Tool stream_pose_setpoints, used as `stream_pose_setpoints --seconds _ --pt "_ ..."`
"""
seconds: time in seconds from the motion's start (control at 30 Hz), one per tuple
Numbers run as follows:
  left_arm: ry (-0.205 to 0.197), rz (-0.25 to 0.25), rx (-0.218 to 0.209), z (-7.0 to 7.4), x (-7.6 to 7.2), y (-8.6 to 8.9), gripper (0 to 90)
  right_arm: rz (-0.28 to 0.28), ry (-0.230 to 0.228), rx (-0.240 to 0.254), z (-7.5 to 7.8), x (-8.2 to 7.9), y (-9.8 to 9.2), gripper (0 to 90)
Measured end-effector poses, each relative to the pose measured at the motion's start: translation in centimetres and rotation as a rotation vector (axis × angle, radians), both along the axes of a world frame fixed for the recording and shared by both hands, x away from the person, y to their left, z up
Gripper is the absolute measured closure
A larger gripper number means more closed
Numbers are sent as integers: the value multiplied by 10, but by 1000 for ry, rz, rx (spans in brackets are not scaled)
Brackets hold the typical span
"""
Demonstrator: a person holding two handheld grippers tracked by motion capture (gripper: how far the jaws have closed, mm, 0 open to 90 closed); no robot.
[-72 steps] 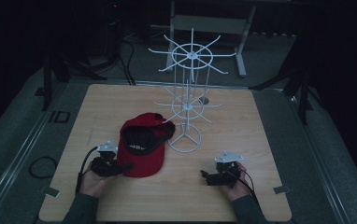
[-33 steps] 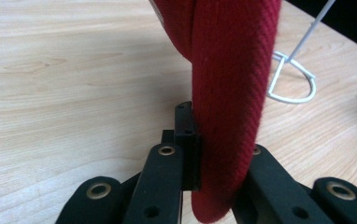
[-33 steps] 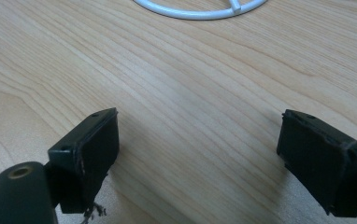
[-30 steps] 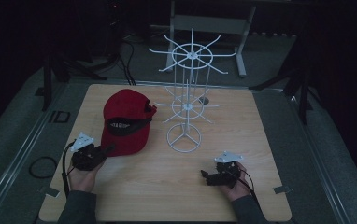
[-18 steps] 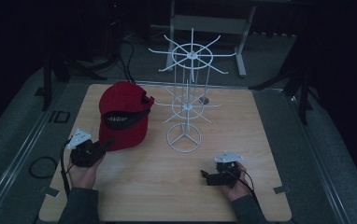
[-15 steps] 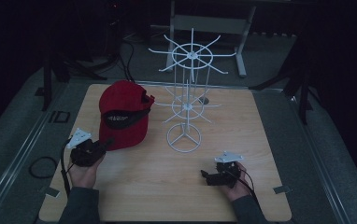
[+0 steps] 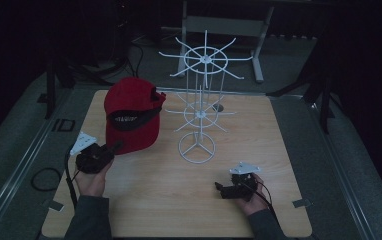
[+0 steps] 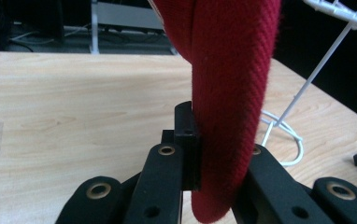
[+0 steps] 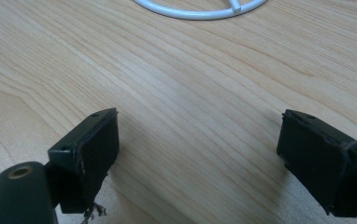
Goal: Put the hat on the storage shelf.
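Note:
A red cap [image 7: 131, 117] with a black inner band stands tipped up over the left part of the wooden table [image 7: 259, 135]. My left gripper [image 7: 114, 147] is shut on the cap's brim [image 8: 228, 93]; in the left gripper view the red cloth is pinched between both black jaws. A white wire hat rack [image 7: 201, 100] stands at the table's centre, just right of the cap. My right gripper [image 7: 220, 189] rests low near the front right of the table, open, with bare wood between its jaws [image 9: 204, 149].
The rack's ring base [image 7: 197, 146] lies between the two hands and shows ahead of the right gripper [image 9: 200, 11]. Its spokes reach out to all sides at two heights. Dark stands and cables [image 7: 44, 177] ring the table.
The left gripper has carried the cap leftward and back from beside the rack base and raised it from flat to upright. The right gripper has stayed where it was.

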State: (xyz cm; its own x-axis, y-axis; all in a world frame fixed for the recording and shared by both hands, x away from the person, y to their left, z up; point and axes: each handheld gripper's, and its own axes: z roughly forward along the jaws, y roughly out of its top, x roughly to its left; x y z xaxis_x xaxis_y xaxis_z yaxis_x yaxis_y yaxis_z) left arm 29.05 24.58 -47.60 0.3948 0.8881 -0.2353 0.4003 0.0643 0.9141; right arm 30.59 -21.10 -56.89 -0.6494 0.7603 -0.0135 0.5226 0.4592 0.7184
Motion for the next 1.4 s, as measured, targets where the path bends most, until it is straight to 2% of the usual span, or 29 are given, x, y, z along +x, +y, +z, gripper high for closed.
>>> stream_pose_setpoints --seconds 0.2,0.6,0.83,1.4 --pt "-31 13 -31 6 1 -4 861 -1 -1 1 0 0 0 128" --pt "-85 35 -59 23 5 -13 860 -3 1 2 0 0 0 128" --pt "-113 37 -58 31 5 -15 861 -1 -3 0 0 0 0 128" --pt "-169 45 -91 48 5 -16 860 -3 2 2 0 0 0 128"
